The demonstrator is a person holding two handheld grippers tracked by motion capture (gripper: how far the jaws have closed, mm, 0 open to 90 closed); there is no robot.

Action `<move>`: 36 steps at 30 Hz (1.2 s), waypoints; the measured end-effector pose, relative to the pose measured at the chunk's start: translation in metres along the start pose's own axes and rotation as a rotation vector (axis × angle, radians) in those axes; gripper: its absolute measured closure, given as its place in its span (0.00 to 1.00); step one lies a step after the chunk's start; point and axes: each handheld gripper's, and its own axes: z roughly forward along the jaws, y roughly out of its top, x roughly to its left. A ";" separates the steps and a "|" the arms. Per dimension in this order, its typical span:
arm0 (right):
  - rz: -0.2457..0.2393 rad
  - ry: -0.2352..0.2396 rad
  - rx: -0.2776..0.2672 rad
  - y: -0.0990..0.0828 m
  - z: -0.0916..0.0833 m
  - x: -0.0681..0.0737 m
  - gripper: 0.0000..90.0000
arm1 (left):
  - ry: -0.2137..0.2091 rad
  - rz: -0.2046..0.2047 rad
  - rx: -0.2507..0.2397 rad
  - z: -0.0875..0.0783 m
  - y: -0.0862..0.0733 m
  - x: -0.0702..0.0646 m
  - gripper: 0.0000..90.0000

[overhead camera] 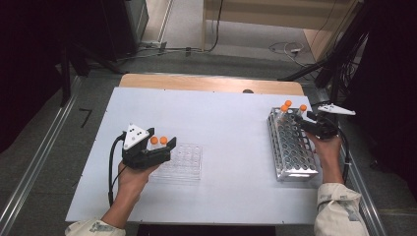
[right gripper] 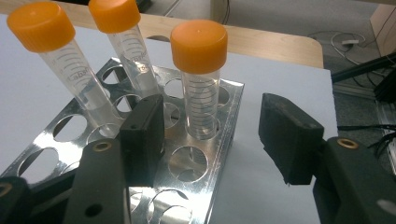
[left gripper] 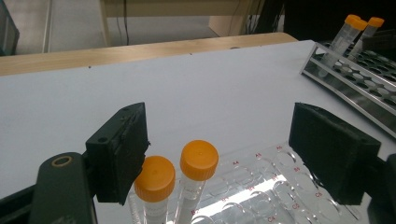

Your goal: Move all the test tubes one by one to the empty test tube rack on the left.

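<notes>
While the right hand-held gripper [right gripper: 212,140] stands open around the nearest orange-capped tube [right gripper: 200,84] in the metal rack [right gripper: 140,186], centre it before squeezing; the left hand-held gripper [left gripper: 233,154] waits open beside that rack.

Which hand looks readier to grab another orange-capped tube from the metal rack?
The right. Its gripper hovers open at the metal rack, nearest tube just ahead of its jaws. The left gripper sits across the table by the clear tray.
</notes>
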 end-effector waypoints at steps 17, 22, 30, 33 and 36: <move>0.030 0.025 -0.034 0.000 0.006 -0.004 0.69 | -0.003 0.003 0.003 0.001 0.000 -0.001 0.23; 0.012 0.021 -0.041 0.000 0.006 -0.003 0.74 | -0.002 0.003 0.003 0.000 0.000 -0.001 0.23; 0.006 0.019 -0.044 0.000 0.008 0.001 0.79 | -0.003 0.003 0.003 0.000 0.000 -0.001 0.23; 0.006 0.019 -0.045 0.001 0.006 0.001 0.79 | -0.003 0.003 0.001 0.000 0.000 -0.001 0.23; 0.008 0.022 -0.060 0.002 0.004 0.000 0.79 | -0.003 0.004 0.002 0.000 0.000 -0.001 0.23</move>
